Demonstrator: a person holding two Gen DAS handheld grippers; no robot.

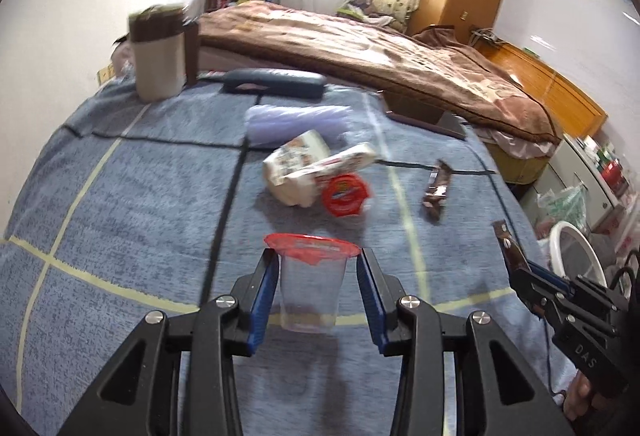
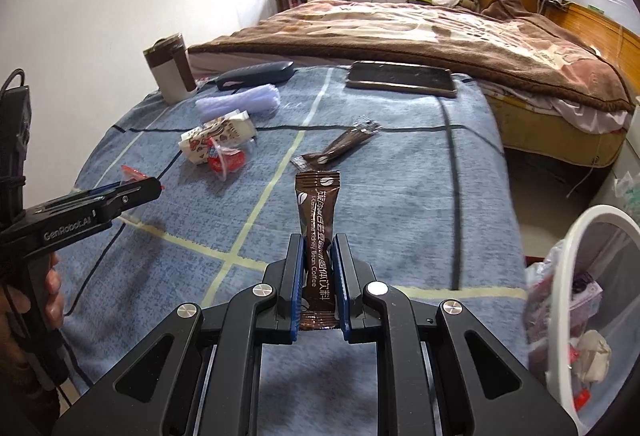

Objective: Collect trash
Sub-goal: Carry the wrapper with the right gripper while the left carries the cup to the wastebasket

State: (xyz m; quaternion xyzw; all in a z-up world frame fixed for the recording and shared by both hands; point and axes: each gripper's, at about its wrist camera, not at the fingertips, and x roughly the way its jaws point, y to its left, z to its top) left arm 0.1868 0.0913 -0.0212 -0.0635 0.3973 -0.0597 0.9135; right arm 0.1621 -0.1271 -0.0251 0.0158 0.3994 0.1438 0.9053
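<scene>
My left gripper [image 1: 316, 268] is shut on a clear plastic cup with a torn red foil lid [image 1: 310, 284] and holds it above the blue checked cloth [image 1: 120, 195]. My right gripper [image 2: 318, 248] is shut on a brown coffee stick sachet [image 2: 316, 224], held upright above the cloth; this gripper also shows at the right of the left wrist view [image 1: 516, 264]. On the cloth lie a second brown sachet [image 2: 344, 145], a crumpled white wrapper [image 1: 304, 167] and a red-lidded cup on its side [image 1: 344, 193].
A white-rimmed trash bin [image 2: 576, 300] with wrappers inside stands past the cloth's right edge. At the back are a beige canister [image 1: 158, 51], a dark case [image 1: 276, 81], a folded lilac cloth [image 2: 240, 99] and a phone [image 2: 400, 77]. A bed [image 2: 440, 31] lies behind.
</scene>
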